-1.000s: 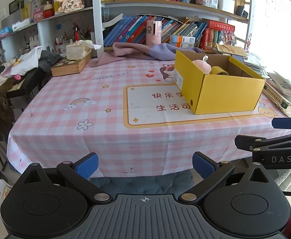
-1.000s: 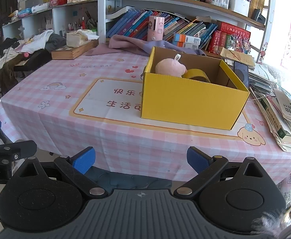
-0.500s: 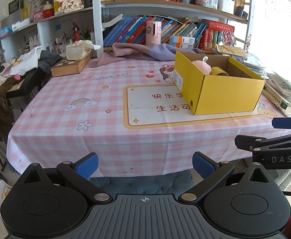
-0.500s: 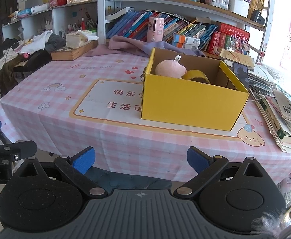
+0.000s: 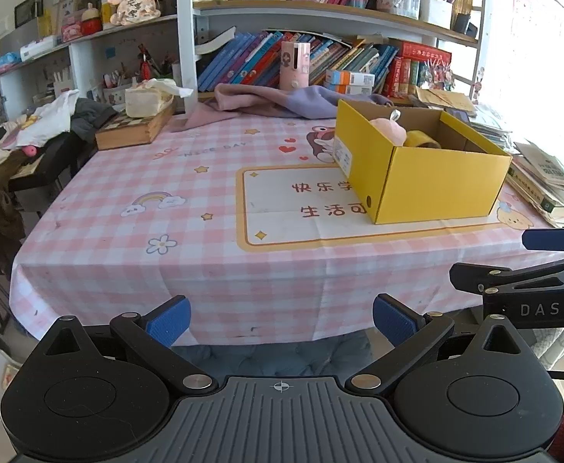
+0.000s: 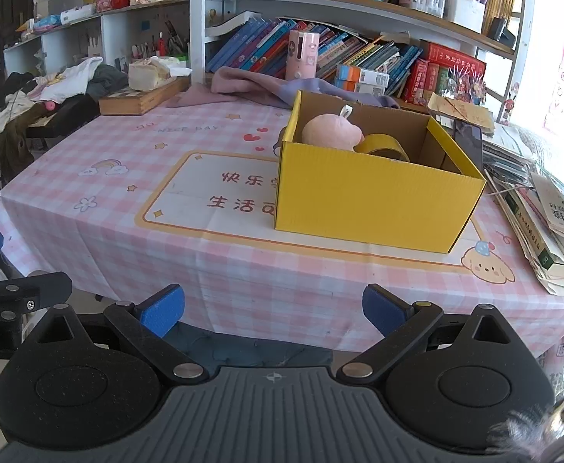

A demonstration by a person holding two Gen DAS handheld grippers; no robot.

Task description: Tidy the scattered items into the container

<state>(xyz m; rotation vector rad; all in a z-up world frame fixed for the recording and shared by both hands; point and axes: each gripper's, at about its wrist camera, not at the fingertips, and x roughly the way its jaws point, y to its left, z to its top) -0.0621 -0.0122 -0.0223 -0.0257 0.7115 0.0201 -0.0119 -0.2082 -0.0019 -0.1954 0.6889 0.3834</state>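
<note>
A yellow cardboard box (image 5: 440, 189) (image 6: 370, 204) stands on the right half of the pink checked tablecloth (image 5: 158, 200) (image 6: 127, 208). Inside it lie a pink plush toy (image 5: 391, 131) (image 6: 330, 133) and a yellow tape roll (image 5: 422, 139) (image 6: 384, 147). My left gripper (image 5: 280, 318) is open and empty, held back from the table's near edge. My right gripper (image 6: 272, 308) is open and empty too, in front of the box and off the table. The right gripper also shows in the left wrist view (image 5: 540, 281).
A wooden box (image 5: 135, 129) with a tissue pack lies at the far left. A pink and purple cloth (image 5: 282, 100) lies at the back by a pink canister (image 6: 302, 56). Books are stacked at the table's right edge (image 6: 544, 223). Bookshelves stand behind. Clothes lie on a chair (image 5: 23, 142) at the left.
</note>
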